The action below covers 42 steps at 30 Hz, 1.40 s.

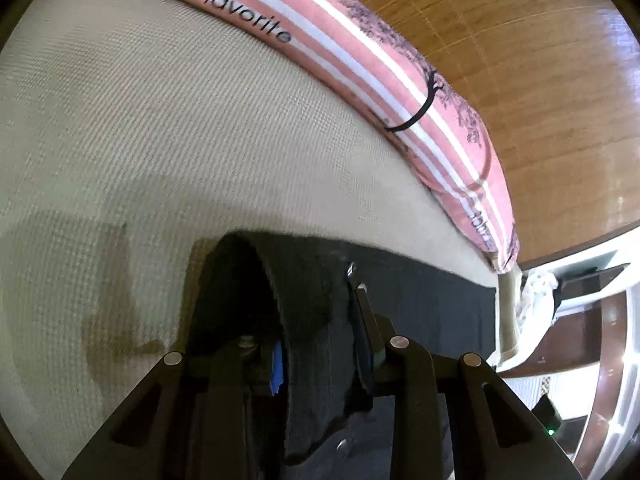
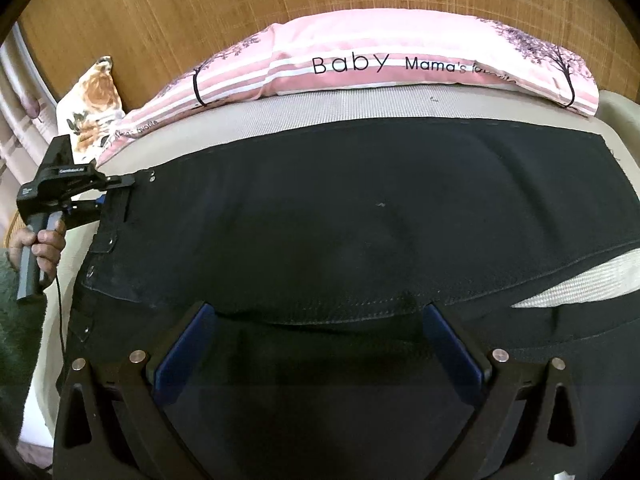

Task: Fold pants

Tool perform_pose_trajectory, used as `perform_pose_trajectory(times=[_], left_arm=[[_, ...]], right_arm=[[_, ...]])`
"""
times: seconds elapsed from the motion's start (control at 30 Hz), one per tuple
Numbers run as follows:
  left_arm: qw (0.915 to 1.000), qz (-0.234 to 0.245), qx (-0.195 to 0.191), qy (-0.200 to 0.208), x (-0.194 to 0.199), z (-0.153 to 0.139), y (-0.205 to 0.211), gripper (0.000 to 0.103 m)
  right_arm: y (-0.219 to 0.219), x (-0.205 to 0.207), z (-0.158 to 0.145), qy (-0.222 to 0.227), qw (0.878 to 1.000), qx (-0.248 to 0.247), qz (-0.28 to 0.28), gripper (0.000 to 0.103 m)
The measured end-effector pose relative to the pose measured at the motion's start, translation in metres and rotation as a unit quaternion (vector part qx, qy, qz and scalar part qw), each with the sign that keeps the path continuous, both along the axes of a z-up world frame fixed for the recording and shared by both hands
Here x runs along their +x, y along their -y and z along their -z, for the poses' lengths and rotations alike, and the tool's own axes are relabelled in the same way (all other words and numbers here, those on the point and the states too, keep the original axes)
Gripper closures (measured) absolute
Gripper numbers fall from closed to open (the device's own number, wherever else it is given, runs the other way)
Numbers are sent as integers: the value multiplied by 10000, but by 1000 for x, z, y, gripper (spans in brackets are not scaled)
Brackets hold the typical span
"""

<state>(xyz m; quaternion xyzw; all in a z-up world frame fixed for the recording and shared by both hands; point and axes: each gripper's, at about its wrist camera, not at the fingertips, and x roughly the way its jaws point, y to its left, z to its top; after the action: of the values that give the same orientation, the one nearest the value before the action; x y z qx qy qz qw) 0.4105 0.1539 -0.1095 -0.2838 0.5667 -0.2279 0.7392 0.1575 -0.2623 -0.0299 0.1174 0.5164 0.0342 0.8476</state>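
The black pants (image 2: 360, 216) are lying spread flat across the bed (image 2: 360, 108), reaching ahead of the right gripper (image 2: 320, 340) toward the pink pillow (image 2: 360, 60) beyond. They are looking like a heavy, denim-like cloth with visible seams and small metal rivets: soft enough to drape and crease, yet thick, so a fold will probably be holding its shape while the layers are tending to slide as one. The sensible places to take hold are the edges and corners (the waistband, with its doubled stitching, is the firmest). The left gripper (image 1: 316, 320) is already doing that, its jaws drawn narrow and pinching a bunched fold of waistband between them, at the far-left corner of the pants as the right wrist view shows it. The right gripper's jaws are standing wide, their blue pads straddling a stitched seam without pressing on it, so nothing is held there yet.
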Motion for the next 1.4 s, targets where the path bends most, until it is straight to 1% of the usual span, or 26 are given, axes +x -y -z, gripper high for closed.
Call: perform_pose_trajectory(times=[0.1,0.17,0.23,0.27,0.33,0.37,0.47,0.53,0.6,0.7,0.73,0.83,0.93,1.0,1.1,1.2,1.27,1.3,1.33,1.37,1.4], left_arm=[[10000,-72,4,47,7,0,7,73],[9998,-149,-58,91,9,1,9,74],[9993,-295,-113,187,7,1,10,88],[9989,-381,-40,270,6,0,9,94],[9982,-447,-91,383,1,-3,6,95],[9976,-468,-114,502,-3,-7,7,95],[9943,-425,-105,971,-17,-30,12,95],[9908,-380,-252,1274,-30,-48,15,95],[9880,-322,-365,1465,-39,-61,18,95],[9831,-226,-526,1738,-53,-79,18,95],[9817,-201,-577,1805,-56,-84,18,95],[9781,-172,-714,1949,-65,-93,18,95],[9758,-190,-764,2042,-70,-98,19,95],[9751,-251,-762,2067,-70,-99,18,95],[9759,-322,-675,2049,-70,-99,18,95],[9766,-348,-590,2037,-69,-100,18,95],[9769,-351,-496,2048,-70,-99,18,95],[9770,-353,-456,2053,-71,-100,17,95],[9772,-356,-426,2048,-71,-99,17,95],[9775,-364,-393,2040,-70,-99,17,95],[9779,-390,-349,2024,-69,-98,17,95]], right_arm=[[4,4,2,-2,10000,21,-4,0],[9,8,2,13,10000,80,-13,0],[14,13,1,46,9999,122,-87,0],[17,18,-1,67,9998,111,-161,0],[24,27,-4,130,9992,113,-353,0],[28,35,-6,147,9987,78,-483,0],[40,59,-11,210,9958,-51,-892,0],[48,78,-11,218,9929,-125,-1167,0],[56,99,-11,221,9885,-134,-1488,0],[62,134,-9,153,9770,-79,-2126,0],[63,147,-8,94,9710,14,-2387,0],[64,184,-1,-172,9518,223,-3054,0],[63,215,7,-432,9294,466,-3636,4],[64,231,15,-660,9157,635,-3914,7],[68,251,31,-977,8954,869,-4256,16],[69,258,44,-1171,8807,963,-4489,24],[73,258,53,-1289,8700,1050,-4642,35],[75,257,56,-1299,8669,1087,-4689,36],[78,256,56,-1234,8645,1167,-4731,41],[80,256,56,-1230,8611,1265,-4768,51],[81,255,57,-1241,8578,1316,-4810,56]])
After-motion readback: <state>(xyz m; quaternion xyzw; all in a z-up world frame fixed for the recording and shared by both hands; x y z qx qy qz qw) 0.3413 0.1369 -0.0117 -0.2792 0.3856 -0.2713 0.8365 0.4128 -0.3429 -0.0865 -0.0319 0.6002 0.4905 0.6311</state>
